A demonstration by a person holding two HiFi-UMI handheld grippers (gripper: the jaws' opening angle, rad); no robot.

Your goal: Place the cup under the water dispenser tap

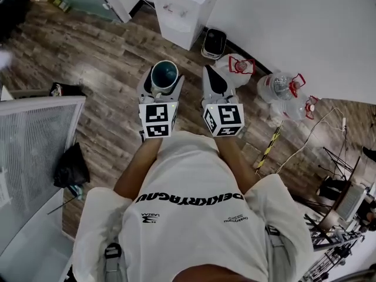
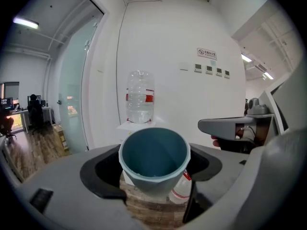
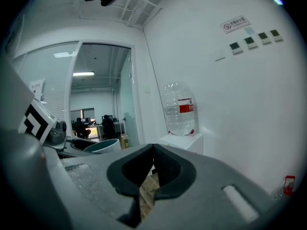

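Observation:
A teal cup [image 1: 164,75] stands upright between the jaws of my left gripper [image 1: 161,82], held out over the wooden floor. In the left gripper view the cup [image 2: 153,157] fills the gap between the dark pads, mouth up and empty. My left gripper [image 2: 153,176] is shut on it. My right gripper [image 1: 215,78] is level beside it, jaws together with nothing in them [image 3: 152,150]. The white water dispenser [image 1: 185,10] stands ahead against the wall, its clear bottle [image 2: 140,97] on top. Its tap is not visible.
Empty clear water bottles [image 1: 282,87] and another [image 1: 238,66] lie on the floor to the right of the dispenser. A small black-and-white device [image 1: 214,43] sits by the wall. A black bag [image 1: 71,166] and a white mesh panel [image 1: 35,145] are on my left.

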